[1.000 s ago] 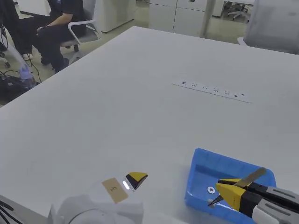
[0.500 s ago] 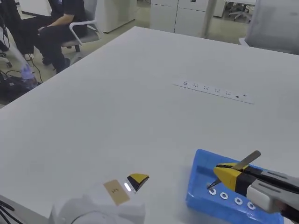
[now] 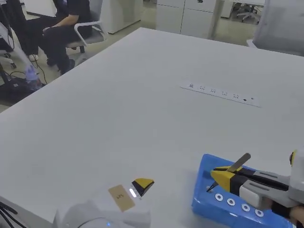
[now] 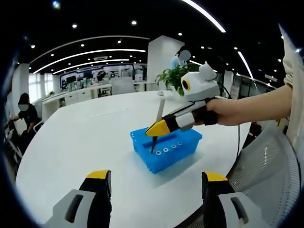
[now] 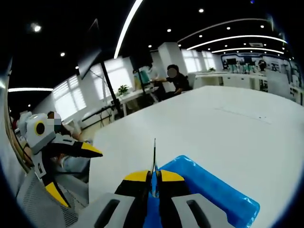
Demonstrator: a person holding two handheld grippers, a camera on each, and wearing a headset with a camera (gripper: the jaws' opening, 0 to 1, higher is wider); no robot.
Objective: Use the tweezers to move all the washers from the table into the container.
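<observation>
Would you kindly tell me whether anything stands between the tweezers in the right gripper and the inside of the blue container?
Nothing visible does. The right gripper, shut on the thin metal tweezers, hangs above the open blue plastic container, with the tips pointing down beside the row of small silver washers inside.

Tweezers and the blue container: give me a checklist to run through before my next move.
1. Right gripper shut on tweezers: ok.
2. Tweezers' tip down within the blue container: ok.
3. Washers lying in the container: ok, a row on its floor.
4. Left gripper away from the container: ok, open, apart from it.
5. Washer between the tweezers' tips: cannot tell, too small.
6. Washers left on the table: cannot tell, small parts on a white top.
</observation>
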